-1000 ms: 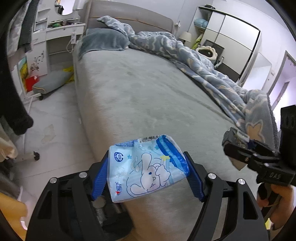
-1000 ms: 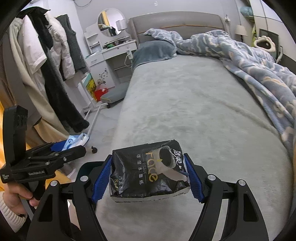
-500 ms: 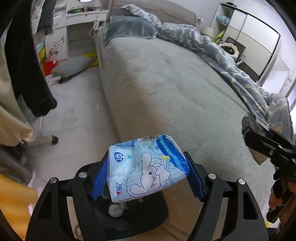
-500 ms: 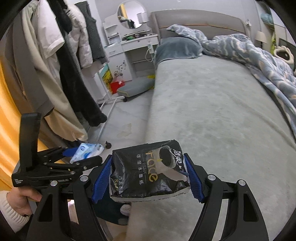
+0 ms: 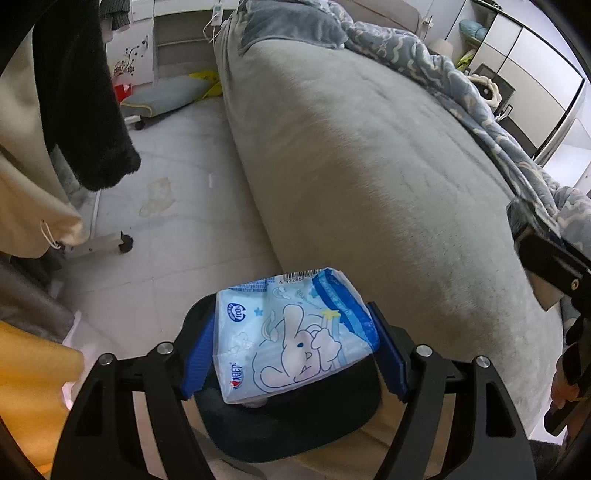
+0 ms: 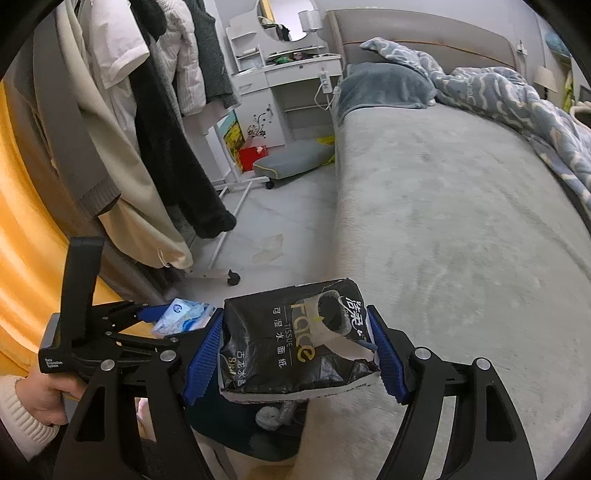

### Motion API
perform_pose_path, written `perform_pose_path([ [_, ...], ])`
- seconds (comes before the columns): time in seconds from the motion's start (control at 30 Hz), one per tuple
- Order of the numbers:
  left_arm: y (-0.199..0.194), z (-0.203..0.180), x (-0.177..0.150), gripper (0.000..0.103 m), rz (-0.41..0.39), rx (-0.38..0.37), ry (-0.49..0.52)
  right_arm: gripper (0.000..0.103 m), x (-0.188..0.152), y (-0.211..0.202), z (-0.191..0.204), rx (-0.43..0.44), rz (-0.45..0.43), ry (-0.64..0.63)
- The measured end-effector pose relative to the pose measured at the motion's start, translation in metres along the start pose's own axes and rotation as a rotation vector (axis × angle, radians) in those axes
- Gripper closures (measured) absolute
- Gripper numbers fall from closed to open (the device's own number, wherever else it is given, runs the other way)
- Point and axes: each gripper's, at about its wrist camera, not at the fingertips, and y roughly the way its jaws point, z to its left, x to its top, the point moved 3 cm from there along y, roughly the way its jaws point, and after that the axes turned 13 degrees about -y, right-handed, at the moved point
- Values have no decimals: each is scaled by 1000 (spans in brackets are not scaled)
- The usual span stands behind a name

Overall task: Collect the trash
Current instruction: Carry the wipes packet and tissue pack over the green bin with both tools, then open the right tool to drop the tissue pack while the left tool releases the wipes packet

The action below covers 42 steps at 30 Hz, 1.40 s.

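Left wrist view: my left gripper (image 5: 295,354) jaws clamp a blue tissue pack (image 5: 295,339) over the black bin (image 5: 295,424) at 6 o'clock; my right gripper (image 6: 295,350) clamps a black tissue pack (image 6: 295,343). I'd centre each above the bin before releasing.

The black bin (image 5: 295,435) on the floor at the bed's foot corner is mostly hidden behind the blue tissue pack (image 5: 295,339); in the right wrist view the black tissue pack (image 6: 295,343) covers it. What lies inside is too dim to name. The right claw (image 5: 554,266) is cut off by the picture's right edge. The mirror (image 6: 284,18) is clipped at the top.
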Motion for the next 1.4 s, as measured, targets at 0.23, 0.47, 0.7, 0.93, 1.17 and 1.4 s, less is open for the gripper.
perform_pose_path([
  [0.23,13,29,-6,25,88,16,-37,28,7,19,18,24,18,-22],
  [0.47,18,45,-10,19,151,-12,-47,28,9,41,30,33,57,-28],
  [0.7,11,62,-6,17,129,-18,-66,28,10,60,42,39,89,-38],
  [0.93,0,77,-1,17,95,-13,-70,28,4,83,50,42,152,-40],
  [1.17,-21,89,9,17,17,-30,-70,28,-7,108,61,49,236,-56],
  [1.4,-43,84,19,17,-89,-69,-50,28,-21,129,66,56,329,-79],
])
